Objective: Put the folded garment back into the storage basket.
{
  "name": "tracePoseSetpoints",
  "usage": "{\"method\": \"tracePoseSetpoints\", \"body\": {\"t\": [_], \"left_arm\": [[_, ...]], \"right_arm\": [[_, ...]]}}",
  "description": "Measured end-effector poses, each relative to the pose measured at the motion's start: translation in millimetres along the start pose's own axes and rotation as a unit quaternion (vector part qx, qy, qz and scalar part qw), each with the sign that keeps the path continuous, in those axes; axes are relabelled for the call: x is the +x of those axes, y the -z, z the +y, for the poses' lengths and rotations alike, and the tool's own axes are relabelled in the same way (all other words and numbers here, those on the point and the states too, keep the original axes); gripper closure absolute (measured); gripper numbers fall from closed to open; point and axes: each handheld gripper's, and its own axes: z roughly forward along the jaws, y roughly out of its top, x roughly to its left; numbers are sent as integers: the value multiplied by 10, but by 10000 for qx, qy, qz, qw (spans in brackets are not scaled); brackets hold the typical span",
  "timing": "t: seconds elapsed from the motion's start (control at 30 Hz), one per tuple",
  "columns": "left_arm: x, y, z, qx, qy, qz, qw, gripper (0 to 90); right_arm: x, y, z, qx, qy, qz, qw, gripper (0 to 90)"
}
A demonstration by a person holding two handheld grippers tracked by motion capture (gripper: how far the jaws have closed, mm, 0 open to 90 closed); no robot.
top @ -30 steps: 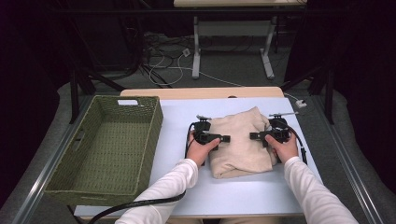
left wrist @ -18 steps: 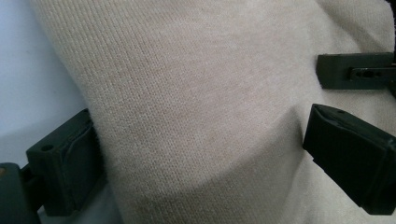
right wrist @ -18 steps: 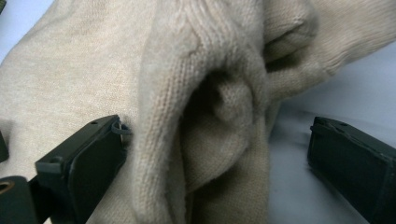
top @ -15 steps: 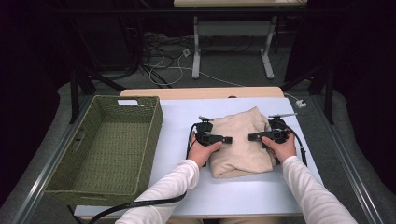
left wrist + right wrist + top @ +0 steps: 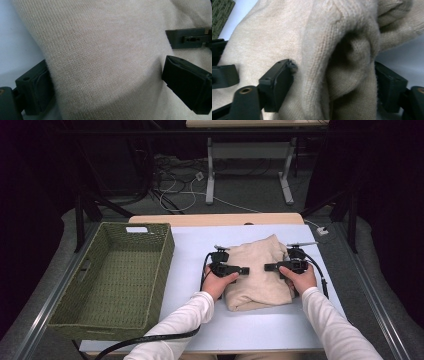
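A folded beige sweater (image 5: 258, 272) lies on the pale table top (image 5: 190, 250), to the right of an empty green woven basket (image 5: 114, 280) that stands well apart from it at the table's left side. The left gripper (image 5: 245, 269) comes in at the sweater's left edge and the right gripper (image 5: 268, 267) at its right edge, the two pointing toward each other across the cloth. In the left gripper view, a thick fold of the sweater (image 5: 105, 60) fills the space between the two jaws, which press against it on either side, so this gripper appears to be pinching the left margin of the bundle. In the right gripper view, the jaws have just been closing with a bunched fold of the sweater (image 5: 342, 62) between them; the left pad (image 5: 278, 82) dents the knit, but the far pad sits partly behind the fold, so whether the pinch is complete there is hard to judge. As for progress, the folding itself looks finished and both sides of the bundle are being taken up, while the sweater rests fully on the table. What remains, by this reading, is to secure the right-hand hold, lift the bundle level, carry it leftward, and set it down inside the basket.
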Motion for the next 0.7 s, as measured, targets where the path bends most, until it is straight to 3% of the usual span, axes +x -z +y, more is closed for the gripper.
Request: {"method": "tracePoseSetpoints", "body": {"t": [0.2, 0.4, 0.5, 0.63, 0.7], "left_arm": [[-9, 3, -8, -6, -43, 36, 10000, 79], [-23, 0, -13, -13, 92, -14, 10000, 134], [-5, 4, -10, 4, 31, -41, 10000, 153], [-20, 6, -5, 54, 178, -67, 9998, 184], [-5, 9, 0, 76, 133, -80, 9999, 214]], "right_arm": [[-6, 3, -4, 67, -95, 85, 9999, 310], [-3, 10, 0, 210, -284, 139, 9993, 361], [-13, 3, -3, 163, -288, 176, 9993, 375], [-16, 0, -5, 184, -328, 208, 9991, 423], [-2, 2, -3, 174, -354, 221, 9990, 450]]}}
